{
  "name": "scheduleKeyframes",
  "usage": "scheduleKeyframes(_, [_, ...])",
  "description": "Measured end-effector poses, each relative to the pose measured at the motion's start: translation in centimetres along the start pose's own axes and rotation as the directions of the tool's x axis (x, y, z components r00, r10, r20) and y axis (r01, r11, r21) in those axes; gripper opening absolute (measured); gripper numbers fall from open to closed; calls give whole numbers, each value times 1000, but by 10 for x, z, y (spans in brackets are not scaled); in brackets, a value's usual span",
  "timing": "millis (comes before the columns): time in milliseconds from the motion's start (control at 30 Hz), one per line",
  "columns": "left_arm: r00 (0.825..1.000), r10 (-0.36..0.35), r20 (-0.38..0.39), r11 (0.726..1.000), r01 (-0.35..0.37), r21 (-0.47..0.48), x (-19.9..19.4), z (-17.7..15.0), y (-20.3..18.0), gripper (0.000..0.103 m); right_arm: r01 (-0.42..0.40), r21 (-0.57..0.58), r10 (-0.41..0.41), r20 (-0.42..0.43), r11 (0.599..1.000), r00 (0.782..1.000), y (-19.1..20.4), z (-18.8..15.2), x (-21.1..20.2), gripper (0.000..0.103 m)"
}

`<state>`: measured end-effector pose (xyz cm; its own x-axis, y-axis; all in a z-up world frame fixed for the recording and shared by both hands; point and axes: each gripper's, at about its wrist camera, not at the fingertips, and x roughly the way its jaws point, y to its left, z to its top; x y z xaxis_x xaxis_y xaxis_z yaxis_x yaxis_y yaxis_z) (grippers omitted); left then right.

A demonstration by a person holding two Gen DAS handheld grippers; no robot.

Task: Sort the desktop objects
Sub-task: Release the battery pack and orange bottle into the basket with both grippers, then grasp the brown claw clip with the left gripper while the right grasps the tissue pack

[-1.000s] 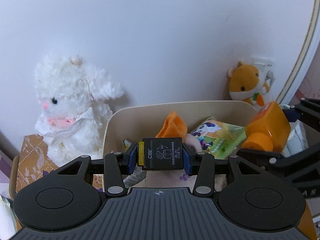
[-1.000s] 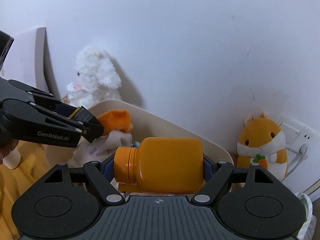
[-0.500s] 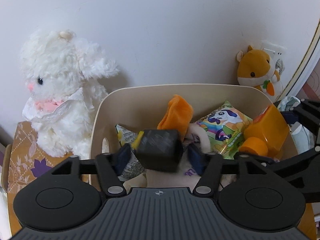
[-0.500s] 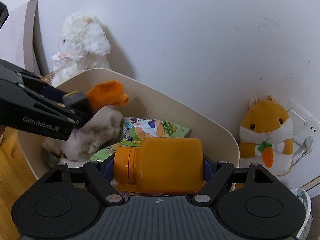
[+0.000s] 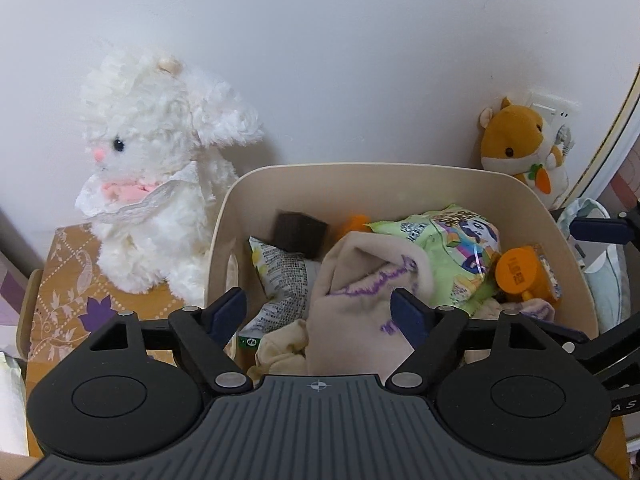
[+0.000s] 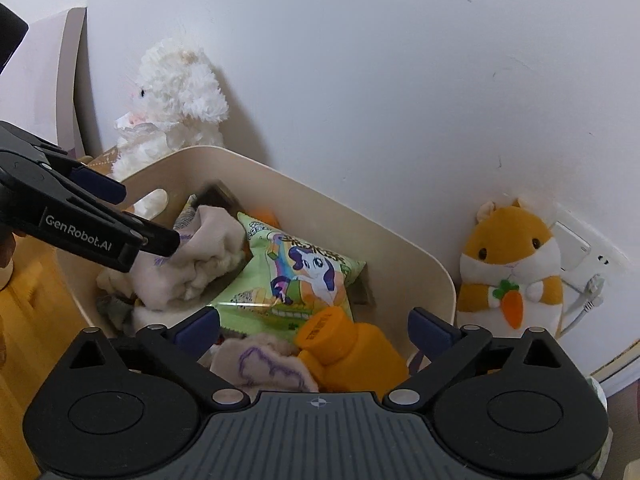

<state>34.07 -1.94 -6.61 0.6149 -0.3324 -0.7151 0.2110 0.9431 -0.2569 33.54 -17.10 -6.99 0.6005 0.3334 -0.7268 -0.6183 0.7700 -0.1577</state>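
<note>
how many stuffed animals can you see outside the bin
2. A white bunny sits on a patterned box left of the bin; an orange hamster stands by the wall behind its right corner. Others may be hidden.

Each gripper is matte black plastic: a ribbed grey-black body, two round discs at the lower corners, silver screws, dark blue pads (image 5: 412,314). The left gripper (image 6: 120,220), at the frame's left, bears white "GenRobot.AI" lettering.

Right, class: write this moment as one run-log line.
left hand-held gripper: opening, empty | right hand-held gripper: opening, empty | black box, orange bottle: in bin
</note>
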Motion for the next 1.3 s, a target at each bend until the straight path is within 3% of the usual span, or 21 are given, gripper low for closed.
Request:
scheduleKeyframes(300, [999, -53, -3, 997, 53, 47, -32, -19, -17, 81, -3, 22, 3, 23, 1000, 1000, -9, -25, -32, 103])
scheduleKeyframes(533, [992, -106, -63, 988, 112, 104, -49, -47, -38, 81, 6, 8, -7, 15, 1000, 1000, -24, -51, -55, 103])
scheduleKeyframes(733, [989, -104, -107, 976, 122, 179, -50, -70, -53, 81, -7, -11, 7, -2, 1000, 1000, -28, -73, -66, 103])
scheduleKeyframes(1100, [966, -47, -252, 997, 60, 44, -28, -121, -41, 81, -122, -85, 116, -68, 989, 991, 29, -108, -58, 103])
scheduleKeyframes(1300, [949, -61, -310, 997, 40, -73, -14, -145, -34, 81, -157, -97, 143, -130, 983, 981, 57, -129, -39, 103])
